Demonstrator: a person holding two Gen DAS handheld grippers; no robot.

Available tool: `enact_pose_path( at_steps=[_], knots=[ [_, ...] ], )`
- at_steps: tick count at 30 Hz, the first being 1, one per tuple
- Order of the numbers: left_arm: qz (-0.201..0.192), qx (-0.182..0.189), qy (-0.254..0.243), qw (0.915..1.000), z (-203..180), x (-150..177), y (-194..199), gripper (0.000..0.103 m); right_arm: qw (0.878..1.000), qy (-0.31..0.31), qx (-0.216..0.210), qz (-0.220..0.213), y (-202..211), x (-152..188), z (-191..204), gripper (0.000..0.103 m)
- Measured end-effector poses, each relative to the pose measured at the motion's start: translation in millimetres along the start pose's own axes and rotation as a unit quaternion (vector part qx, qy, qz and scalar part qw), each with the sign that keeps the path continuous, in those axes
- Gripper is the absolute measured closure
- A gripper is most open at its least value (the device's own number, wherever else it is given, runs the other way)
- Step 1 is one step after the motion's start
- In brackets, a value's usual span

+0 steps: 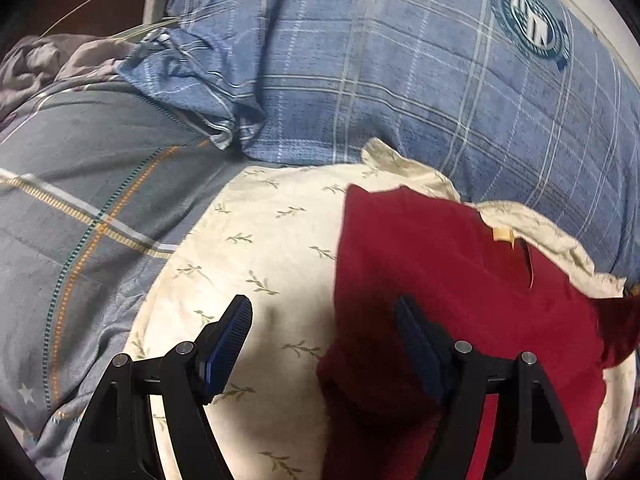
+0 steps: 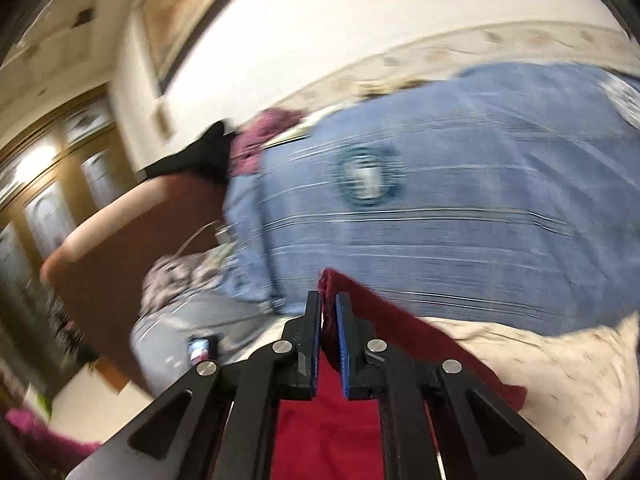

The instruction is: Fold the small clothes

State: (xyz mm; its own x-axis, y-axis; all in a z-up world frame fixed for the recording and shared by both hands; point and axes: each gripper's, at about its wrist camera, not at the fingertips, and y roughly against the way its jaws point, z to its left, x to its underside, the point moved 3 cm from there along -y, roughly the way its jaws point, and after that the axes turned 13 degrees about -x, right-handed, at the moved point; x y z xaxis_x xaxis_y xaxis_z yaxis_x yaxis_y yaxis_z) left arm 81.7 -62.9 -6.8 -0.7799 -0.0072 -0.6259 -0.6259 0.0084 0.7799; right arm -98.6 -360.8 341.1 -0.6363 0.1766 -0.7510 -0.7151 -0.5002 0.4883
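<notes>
A dark red garment lies partly folded on a cream leaf-print cloth spread on the bed. My left gripper is open just above the garment's left edge; its left finger hangs over the cream cloth and its right finger over the red fabric. In the blurred right wrist view my right gripper is shut on a bunched edge of the red garment and holds it lifted above the cream cloth.
A blue plaid pillow with a round teal badge lies behind the garment, also in the right wrist view. A grey plaid duvet is at left. A white charger and cable lie at the back left. A phone rests on the bed.
</notes>
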Motion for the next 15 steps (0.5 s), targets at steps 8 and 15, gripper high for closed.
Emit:
enact_pose_path(
  at_steps=[8,15],
  knots=[
    [-0.022,0.011,0.068,0.9974,37.6,-9.0,13.7,0.03,0.981,0.034,-0.097,0.165,-166.2,11.6,37.5,0.096],
    [-0.014,0.035,0.063,0.9973,40.8,-10.7,10.9,0.03,0.983,-0.051,-0.033,0.176,-225.8,48.7,-17.0,0.084]
  ],
)
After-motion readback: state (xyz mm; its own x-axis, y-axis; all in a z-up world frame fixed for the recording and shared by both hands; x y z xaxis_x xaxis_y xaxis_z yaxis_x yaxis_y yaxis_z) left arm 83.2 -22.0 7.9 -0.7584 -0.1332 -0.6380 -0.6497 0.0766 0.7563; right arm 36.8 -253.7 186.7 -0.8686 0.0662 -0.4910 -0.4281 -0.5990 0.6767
